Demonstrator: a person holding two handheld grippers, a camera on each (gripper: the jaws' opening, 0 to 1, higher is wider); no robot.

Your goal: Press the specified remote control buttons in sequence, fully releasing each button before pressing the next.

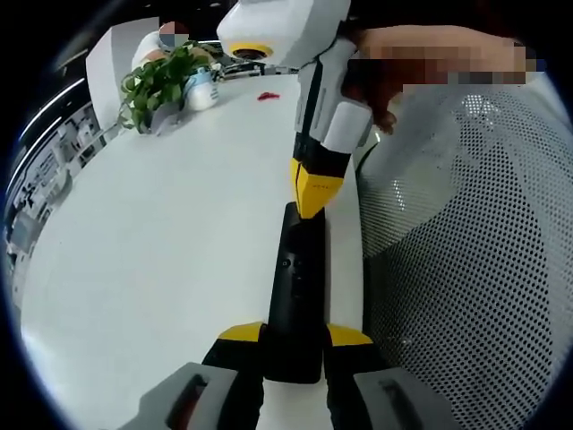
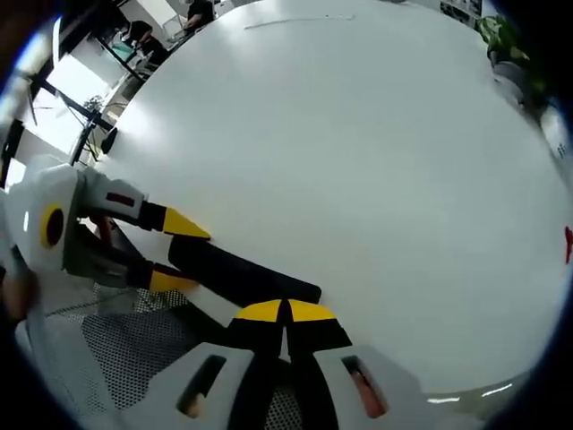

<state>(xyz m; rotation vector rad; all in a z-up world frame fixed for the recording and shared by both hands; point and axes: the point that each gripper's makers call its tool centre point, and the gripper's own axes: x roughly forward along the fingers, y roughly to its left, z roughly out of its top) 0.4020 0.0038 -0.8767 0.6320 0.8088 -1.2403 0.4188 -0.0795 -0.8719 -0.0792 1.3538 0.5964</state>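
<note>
The remote control [image 1: 295, 296] is a long, slim black bar with a matte face and small dark buttons down its middle; it lies on the white table [image 1: 161, 269], close to the table's edge. In the left gripper view the left gripper [image 1: 295, 345] grips the remote's near end, one yellow-tipped jaw on each long side, held narrowly to its width. At the remote's far end the right gripper [image 1: 311, 193] comes down from above, its two yellow tips pressed together into one point that meets the remote's top face.

In the right gripper view the remote control [image 2: 242, 269] runs as a dark slab from the left gripper [image 2: 179, 251] to the right gripper [image 2: 285, 312], whose jaws meet tip to tip with no gap, right over the remote's end. The left gripper's yellow tips sit either side of the remote's other end.

Beside the remote, past the table edge, stands a chair back [image 1: 474, 251] of white perforated mesh, curved and dotted with small round holes. A hand [image 1: 430, 67] holds the right gripper's white glossy body above it. Well beyond the remote, at the far side of the smooth, round-edged table, a leafy green plant [image 1: 161, 85] stands by a white pot [image 1: 201, 90], and a small red thing [image 1: 268, 96] lies near them
</note>
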